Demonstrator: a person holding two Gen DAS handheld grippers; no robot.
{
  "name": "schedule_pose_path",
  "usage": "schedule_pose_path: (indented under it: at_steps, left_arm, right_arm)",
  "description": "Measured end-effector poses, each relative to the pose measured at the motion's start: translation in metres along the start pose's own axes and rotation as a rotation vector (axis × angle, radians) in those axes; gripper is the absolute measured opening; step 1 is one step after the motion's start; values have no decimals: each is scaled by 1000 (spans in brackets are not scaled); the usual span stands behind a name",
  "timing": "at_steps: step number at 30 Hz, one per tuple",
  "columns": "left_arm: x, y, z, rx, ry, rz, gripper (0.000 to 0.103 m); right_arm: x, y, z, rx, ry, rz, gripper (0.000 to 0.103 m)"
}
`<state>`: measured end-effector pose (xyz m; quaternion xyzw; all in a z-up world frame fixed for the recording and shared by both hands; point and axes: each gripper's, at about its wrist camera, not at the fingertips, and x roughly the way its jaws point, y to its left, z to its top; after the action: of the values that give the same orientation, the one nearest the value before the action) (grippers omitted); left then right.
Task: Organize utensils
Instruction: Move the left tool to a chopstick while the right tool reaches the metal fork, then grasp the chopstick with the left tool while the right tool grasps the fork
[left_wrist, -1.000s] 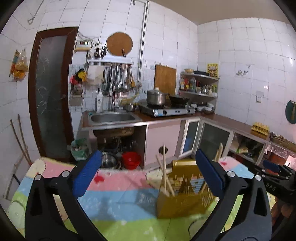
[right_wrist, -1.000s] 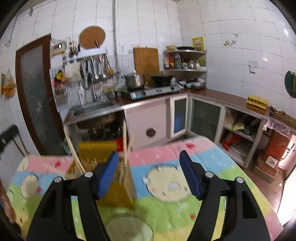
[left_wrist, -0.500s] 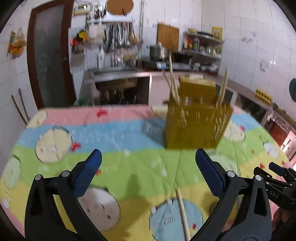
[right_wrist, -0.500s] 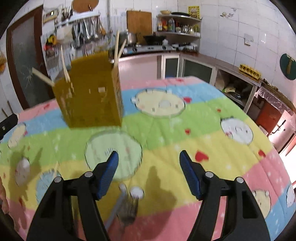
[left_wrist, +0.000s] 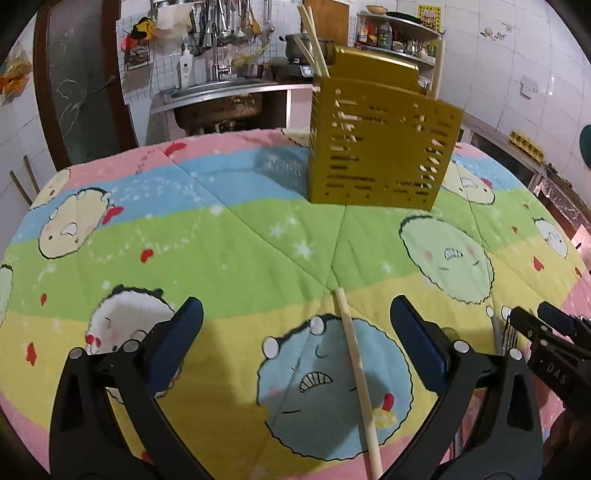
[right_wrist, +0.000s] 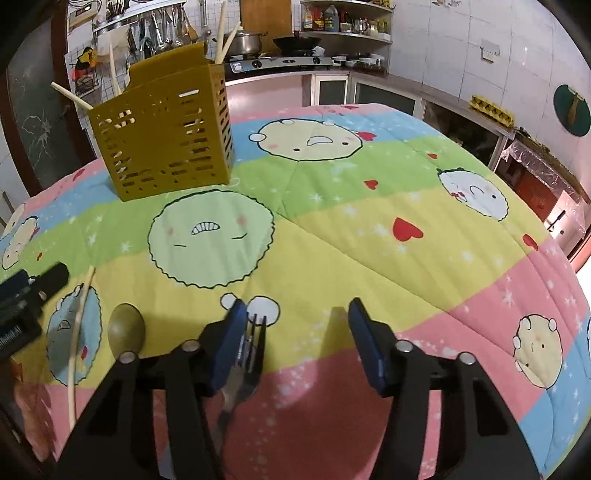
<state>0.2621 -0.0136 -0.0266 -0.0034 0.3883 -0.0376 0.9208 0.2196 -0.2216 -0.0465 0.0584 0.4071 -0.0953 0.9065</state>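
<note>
Now, on the left wrist view, I have my left gripper (left_wrist: 295, 332) spread wide with nothing between its blue pads (left_wrist: 173, 347), hanging low above the quilted cloth (left_wrist: 221, 236) with its cartoon faces. A single wooden chopstick (left_wrist: 356, 373) lies flat on the cloth between the two fingers, running from the green band toward me over a blue face, and neither pad touches it. Further back stands the yellow slotted utensil holder (left_wrist: 380, 147), upright, with several chopsticks (left_wrist: 314, 40) leaning out of its top. At the right edge I can see the tip of the right gripper (left_wrist: 546, 343) and, just beside it, the tines of a fork (left_wrist: 511, 332).

On the right wrist view, my right gripper (right_wrist: 295, 332) is also parted and grips nothing. The fork (right_wrist: 253, 343) lies on the cloth (right_wrist: 369, 240) right against the inner side of the left-hand finger; I cannot tell whether pad and metal touch. To the left lies a dark spoon (right_wrist: 125, 328), bowl toward the holder, and beyond it the loose chopstick (right_wrist: 79, 325). The left gripper (right_wrist: 26, 295) pokes in at the left edge. The utensil holder (right_wrist: 166, 136) stands far back on the left, well apart from the loose cutlery.
</note>
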Motion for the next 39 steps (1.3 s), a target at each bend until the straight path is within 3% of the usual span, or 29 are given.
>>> schedule_pose_path:
  at_steps: [8, 14, 23, 29, 36, 39]
  left_arm:
    - [13, -9, -6, 13, 50, 5, 97]
    - [19, -16, -8, 24, 79, -4, 89]
    - [25, -25, -10, 41, 120, -32, 69]
    - [26, -32, -8, 50, 133, -45, 48]
    - [34, -34, 0, 51, 145, -37, 30]
    - [37, -34, 5, 43, 154, -50, 17]
  right_arm:
    - [4, 12, -3, 6, 26, 2, 47]
    - [6, 13, -2, 31, 38, 8, 42]
    - [11, 17, 2, 58, 53, 5, 31]
    - [11, 20, 1, 54, 41, 14, 20]
    - [14, 16, 2, 67, 29, 31, 20]
    - [15, 17, 4, 63, 23, 32, 19]
